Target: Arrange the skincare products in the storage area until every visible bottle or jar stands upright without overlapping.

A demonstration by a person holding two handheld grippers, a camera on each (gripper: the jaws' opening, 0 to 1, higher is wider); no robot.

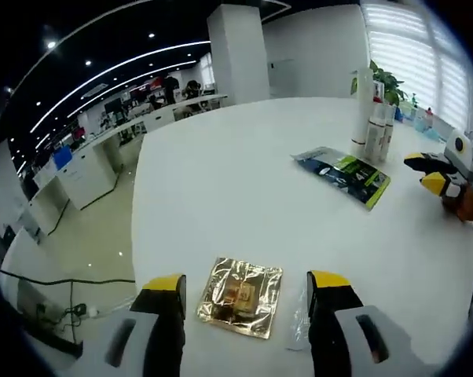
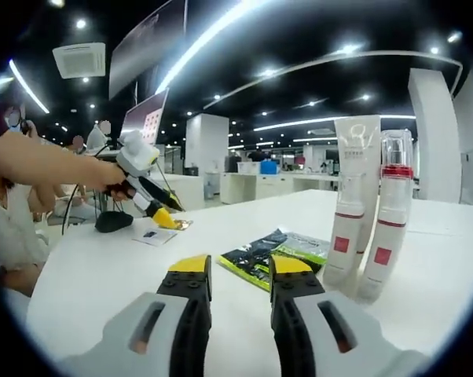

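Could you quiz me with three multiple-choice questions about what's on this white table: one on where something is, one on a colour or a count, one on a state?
1. Where does the gold sachet lie?
A. on the table just ahead of the left gripper
B. leaning on the bottles
C. on the floor

2. What colour are the gripper tips?
A. red
B. yellow
C. blue

3. How are the bottles placed?
A. lying flat
B. stacked on each other
C. standing upright side by side

Answers: 1 A, the left gripper view shows the sachet flat on the table between the open jaws, untouched. 2 B, both views show yellow tips on black jaws. 3 C, the right gripper view shows the bottles upright, just ahead and to the right of the right gripper, beside the green-and-black packet.
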